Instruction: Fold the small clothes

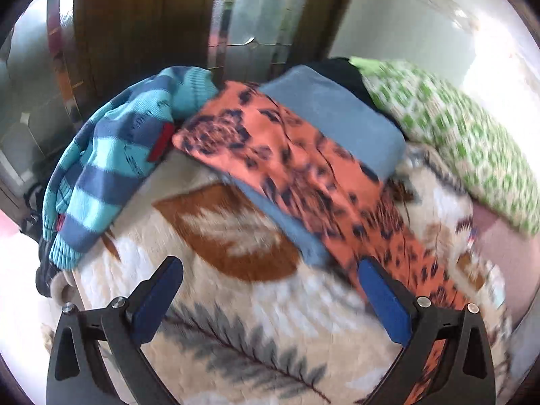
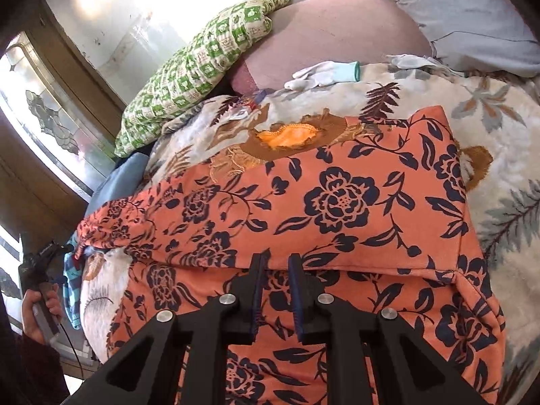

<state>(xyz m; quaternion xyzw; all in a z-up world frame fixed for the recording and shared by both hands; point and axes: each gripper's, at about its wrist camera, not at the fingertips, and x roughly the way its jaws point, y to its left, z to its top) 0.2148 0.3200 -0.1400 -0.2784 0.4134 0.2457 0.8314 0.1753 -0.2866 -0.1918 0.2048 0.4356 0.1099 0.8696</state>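
Note:
An orange garment with dark blue flowers (image 2: 337, 202) lies spread on a leaf-patterned blanket (image 2: 506, 209); it also shows in the left wrist view (image 1: 303, 168). A fold edge of it runs across just under my right fingertips. My right gripper (image 2: 278, 258) hovers over that fold with the jaws a narrow gap apart and nothing clearly between them. My left gripper (image 1: 270, 263) is wide open and empty above the blanket (image 1: 236, 303), its right finger (image 1: 381, 297) next to the orange garment's edge.
A blue-striped knit sweater (image 1: 111, 168) lies at the left of the bed. A folded blue cloth (image 1: 337, 118) rests on the orange garment. A green-checked pillow (image 2: 192, 71), a white glove (image 2: 320, 74) and a glass door (image 1: 249, 17) lie beyond.

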